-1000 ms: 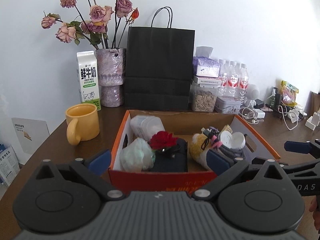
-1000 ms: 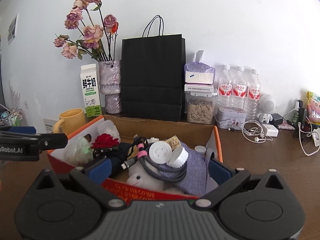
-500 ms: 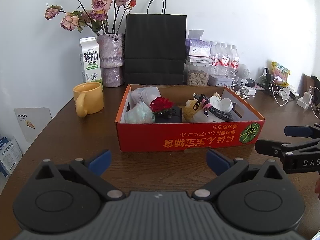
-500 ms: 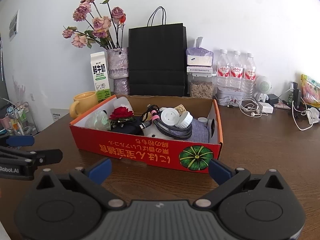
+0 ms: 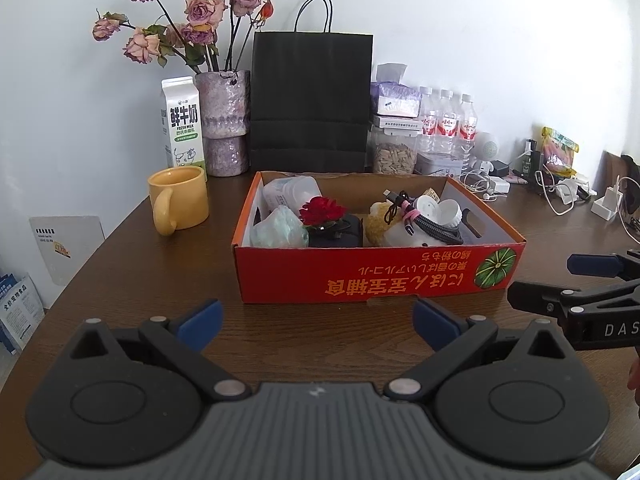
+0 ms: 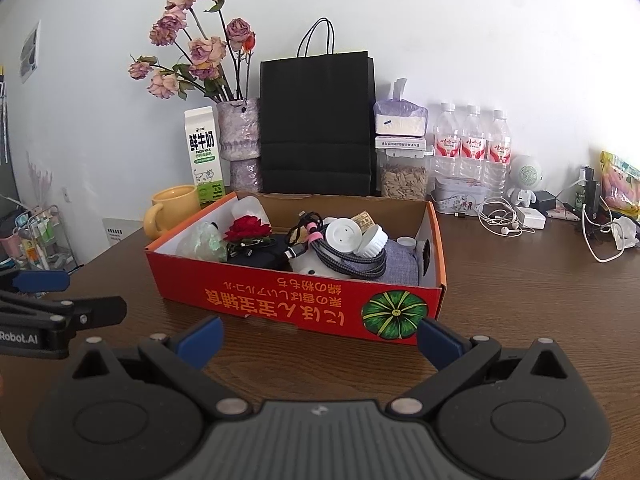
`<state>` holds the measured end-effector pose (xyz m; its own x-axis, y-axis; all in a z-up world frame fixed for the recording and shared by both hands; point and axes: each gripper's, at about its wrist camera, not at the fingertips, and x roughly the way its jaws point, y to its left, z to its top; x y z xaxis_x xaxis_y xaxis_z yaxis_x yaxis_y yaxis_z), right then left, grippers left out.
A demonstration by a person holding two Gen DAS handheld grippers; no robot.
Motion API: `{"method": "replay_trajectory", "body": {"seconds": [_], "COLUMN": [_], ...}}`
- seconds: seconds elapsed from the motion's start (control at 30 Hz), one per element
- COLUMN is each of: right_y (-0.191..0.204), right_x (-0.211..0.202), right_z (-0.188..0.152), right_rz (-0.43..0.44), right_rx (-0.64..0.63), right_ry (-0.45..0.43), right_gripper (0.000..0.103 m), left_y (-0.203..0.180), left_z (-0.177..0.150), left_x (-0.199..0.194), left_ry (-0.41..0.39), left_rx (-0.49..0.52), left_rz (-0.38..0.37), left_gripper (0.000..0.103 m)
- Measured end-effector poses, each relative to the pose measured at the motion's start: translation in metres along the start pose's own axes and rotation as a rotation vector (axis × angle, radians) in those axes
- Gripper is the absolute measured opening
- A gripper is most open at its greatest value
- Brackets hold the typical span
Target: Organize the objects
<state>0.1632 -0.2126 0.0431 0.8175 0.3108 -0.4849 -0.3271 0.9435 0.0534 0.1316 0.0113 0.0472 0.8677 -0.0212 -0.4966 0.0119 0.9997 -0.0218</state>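
Box: the red cardboard box sits on the brown table, in the middle, with its printed long side facing the cameras; neither gripper touches it.
Box contents, left part: a clear plastic tub at the far left corner, a pale green crumpled bag near it, and a red fabric rose lying on a black pouch.
Box contents, right part: a coiled cable with white round caps on top of a white and yellow soft toy; a grey cloth shows at the right end in the right wrist view.
Left gripper: the left gripper is spread wide with nothing between its fingers, held over bare table in front of the box.
Right gripper: the right gripper is also spread and empty, on the near side of the box toward its right end.
Left on the table: a yellow mug stands just left of the box; a milk carton, a vase of dried roses and a black paper bag stand along the far wall.
Right of the box: bottles, a seed jar, earphones and chargers lie toward the far right, well apart from the box.
Progress: the box looks well filled, so much of the gathering seems done; the mug and the loose things at the far right may still need placing, though the task does not say which items belong.
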Motion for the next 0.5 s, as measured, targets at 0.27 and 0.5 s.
{"method": "replay_trajectory", "body": {"seconds": [0.27,0.5], "right_y": [0.0006,0.0007], "right_x": [-0.0014,-0.0014], "right_z": [0.0000,-0.0001], "right_rz": [0.000,0.000], "right_rx": [0.000,0.000], "right_ry": [-0.001,-0.001], "right_gripper": [0.103,0.103], "left_y": [-0.0001,-0.0011], "left_z": [0.0001,-0.0008], "left_x": [-0.0006,-0.0003], "left_ry": [0.001,0.005], "left_rx": [-0.004,0.005], "left_rz": [-0.001,0.004], "left_gripper": [0.103,0.103]}}
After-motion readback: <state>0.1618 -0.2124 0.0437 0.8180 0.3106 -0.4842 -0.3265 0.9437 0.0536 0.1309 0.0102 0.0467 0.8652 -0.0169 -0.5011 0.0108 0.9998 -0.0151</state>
